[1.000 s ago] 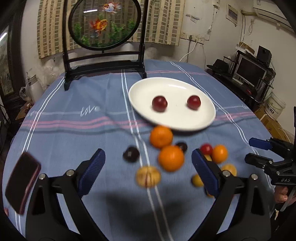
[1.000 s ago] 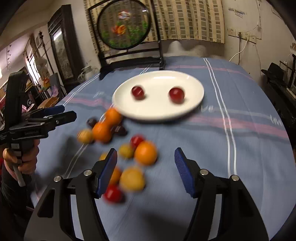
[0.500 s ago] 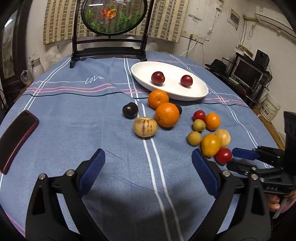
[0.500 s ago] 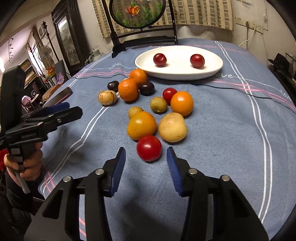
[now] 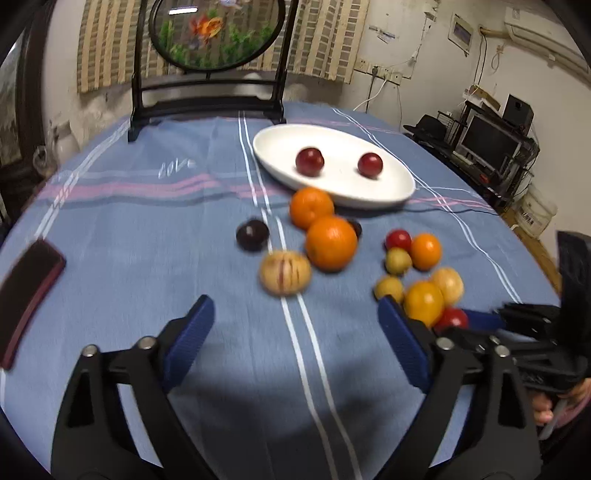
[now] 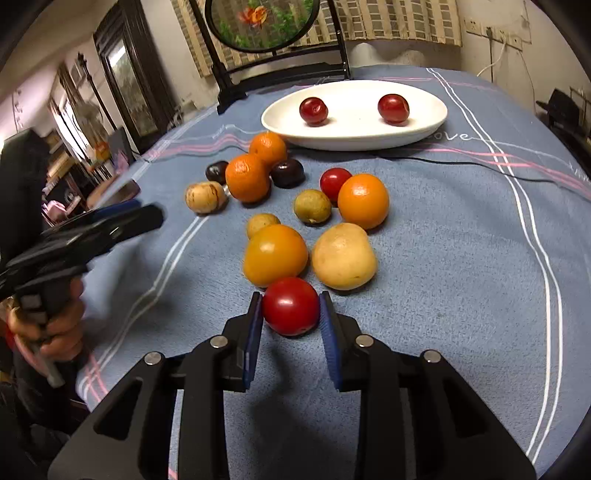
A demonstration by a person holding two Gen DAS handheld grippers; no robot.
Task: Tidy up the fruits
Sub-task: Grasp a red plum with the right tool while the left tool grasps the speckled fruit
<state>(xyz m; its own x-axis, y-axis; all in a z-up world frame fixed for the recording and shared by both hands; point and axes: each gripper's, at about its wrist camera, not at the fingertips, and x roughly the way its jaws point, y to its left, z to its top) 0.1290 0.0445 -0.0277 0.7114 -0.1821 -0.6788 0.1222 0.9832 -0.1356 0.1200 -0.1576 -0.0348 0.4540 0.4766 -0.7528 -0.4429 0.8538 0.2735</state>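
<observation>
My right gripper point(image 6: 290, 317) is shut on a red tomato point(image 6: 290, 305) that rests on the blue cloth; it also shows in the left wrist view point(image 5: 452, 319). Just beyond it lie an orange-yellow fruit point(image 6: 275, 254) and a pale yellow fruit point(image 6: 344, 255). Further off lie oranges point(image 6: 247, 178), dark plums point(image 6: 287, 172), small green-yellow fruits point(image 6: 312, 206) and a striped beige fruit point(image 5: 284, 272). A white plate point(image 6: 424, 118) holds two red plums point(image 6: 313, 110). My left gripper point(image 5: 295, 332) is open and empty, above the cloth short of the striped fruit.
A black-framed round fish screen point(image 5: 218, 33) stands at the table's far edge. A dark red phone point(image 5: 27, 284) lies at the left. A black cable point(image 6: 461, 162) runs across the cloth in front of the plate. Shelves with a monitor point(image 5: 487, 140) stand right.
My right gripper has moved forward and closed its fingers around the red tomato. My left gripper has shifted forward toward the fruit pile and stayed open.
</observation>
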